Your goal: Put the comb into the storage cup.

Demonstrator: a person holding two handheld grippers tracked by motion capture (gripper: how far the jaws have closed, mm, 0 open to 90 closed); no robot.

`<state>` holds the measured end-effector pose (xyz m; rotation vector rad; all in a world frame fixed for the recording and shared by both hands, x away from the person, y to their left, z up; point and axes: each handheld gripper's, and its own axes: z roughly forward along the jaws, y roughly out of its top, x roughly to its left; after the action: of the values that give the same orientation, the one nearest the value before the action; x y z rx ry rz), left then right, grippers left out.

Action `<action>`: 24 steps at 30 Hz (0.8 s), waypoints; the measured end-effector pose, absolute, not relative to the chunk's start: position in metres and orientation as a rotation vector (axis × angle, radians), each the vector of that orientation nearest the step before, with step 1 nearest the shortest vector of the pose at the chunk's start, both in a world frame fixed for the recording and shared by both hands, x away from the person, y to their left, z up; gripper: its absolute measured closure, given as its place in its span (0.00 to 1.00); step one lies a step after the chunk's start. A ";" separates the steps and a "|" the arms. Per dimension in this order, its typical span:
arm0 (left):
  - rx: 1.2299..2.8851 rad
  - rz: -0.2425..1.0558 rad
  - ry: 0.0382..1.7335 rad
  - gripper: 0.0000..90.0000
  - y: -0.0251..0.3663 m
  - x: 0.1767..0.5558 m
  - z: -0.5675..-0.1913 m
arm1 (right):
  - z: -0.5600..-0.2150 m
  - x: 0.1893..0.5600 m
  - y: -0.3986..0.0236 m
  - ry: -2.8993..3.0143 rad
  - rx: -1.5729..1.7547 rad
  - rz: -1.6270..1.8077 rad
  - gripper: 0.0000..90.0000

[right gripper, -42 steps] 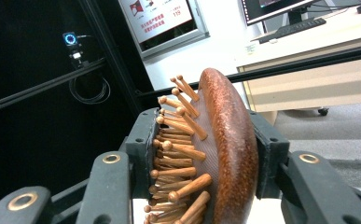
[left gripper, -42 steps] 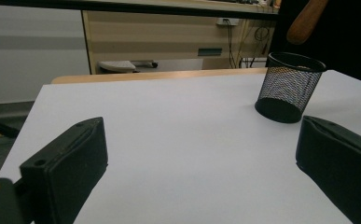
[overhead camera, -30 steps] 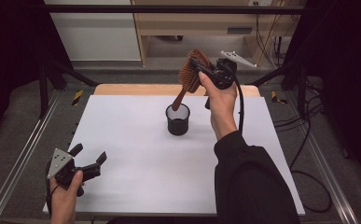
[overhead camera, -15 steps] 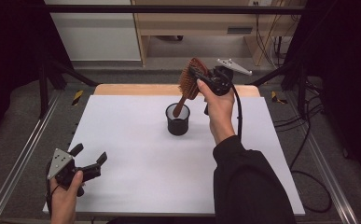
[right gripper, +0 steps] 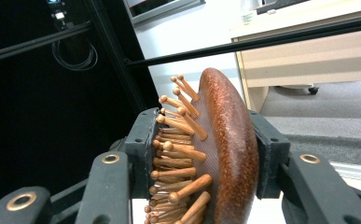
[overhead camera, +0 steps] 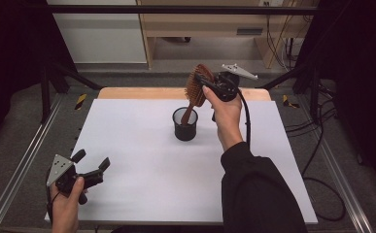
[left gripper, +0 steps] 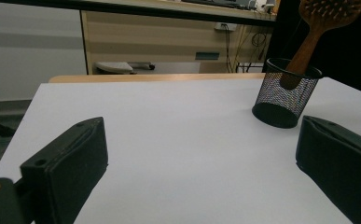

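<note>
Place: lab recording bench.
Evidence: white table [overhead camera: 142, 145] inside black metal frame [overhead camera: 49, 82]; loose cables [overhead camera: 321, 131] right; wooden desk [overhead camera: 200, 24] far.

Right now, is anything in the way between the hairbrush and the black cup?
Nothing visible is. The right hand-held gripper clamps the hairbrush by its head, and the handle already dips into the black mesh cup, which holds nothing else I can see.

High and left views share the mesh cup [overhead camera: 184, 124].
</note>
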<state>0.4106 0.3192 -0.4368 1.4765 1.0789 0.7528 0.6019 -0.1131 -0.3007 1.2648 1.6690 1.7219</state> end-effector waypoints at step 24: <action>1.493 0.760 1.061 0.03 0.317 0.411 -0.437 | -0.320 0.609 -0.109 1.699 1.307 1.693 0.57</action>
<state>0.4107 0.3173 -0.4365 1.4925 1.0605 0.7596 0.6088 -0.1091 -0.3198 1.3069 1.6992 1.6930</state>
